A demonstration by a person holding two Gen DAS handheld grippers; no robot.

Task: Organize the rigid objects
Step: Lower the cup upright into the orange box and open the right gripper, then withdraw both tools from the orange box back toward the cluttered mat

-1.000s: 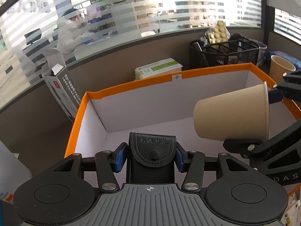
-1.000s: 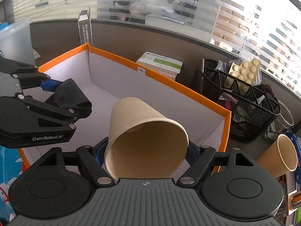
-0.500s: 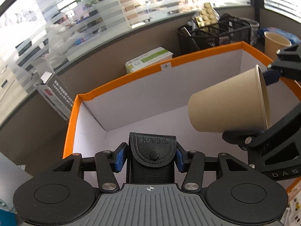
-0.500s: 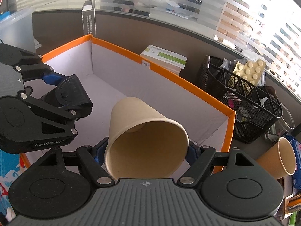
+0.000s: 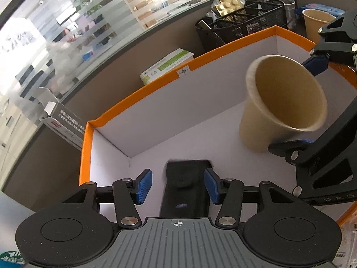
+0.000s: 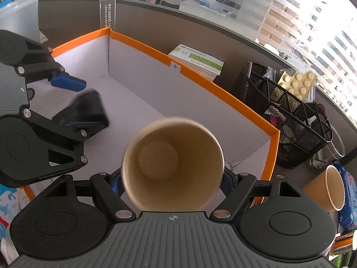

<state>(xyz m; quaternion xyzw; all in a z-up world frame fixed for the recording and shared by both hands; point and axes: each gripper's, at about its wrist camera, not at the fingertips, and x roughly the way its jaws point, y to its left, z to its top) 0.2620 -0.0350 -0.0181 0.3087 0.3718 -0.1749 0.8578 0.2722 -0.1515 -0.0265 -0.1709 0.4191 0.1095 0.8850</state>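
An orange-rimmed white box (image 5: 156,82) fills both views; it also shows in the right wrist view (image 6: 223,91). My left gripper (image 5: 178,184) is open over the box's left end. A black leather pouch (image 5: 185,189) lies blurred between and below its blue pads, free of them; it also shows in the right wrist view (image 6: 82,114). My right gripper (image 6: 173,178) holds a tan paper cup (image 6: 173,167) between its blue pads, mouth towards the camera. In the left wrist view the cup (image 5: 281,105) hangs over the box floor, bottom down.
Behind the box lie a white and green carton (image 6: 196,59) and a black mesh organiser (image 6: 290,109) with blister packs. A second paper cup (image 6: 325,189) leans right of the box. An open white carton (image 5: 64,122) stands at the box's far left corner.
My left gripper opened and the black pouch dropped out of it onto the box floor. The cup in my right gripper swung from lying sideways to bottom down, mouth up.
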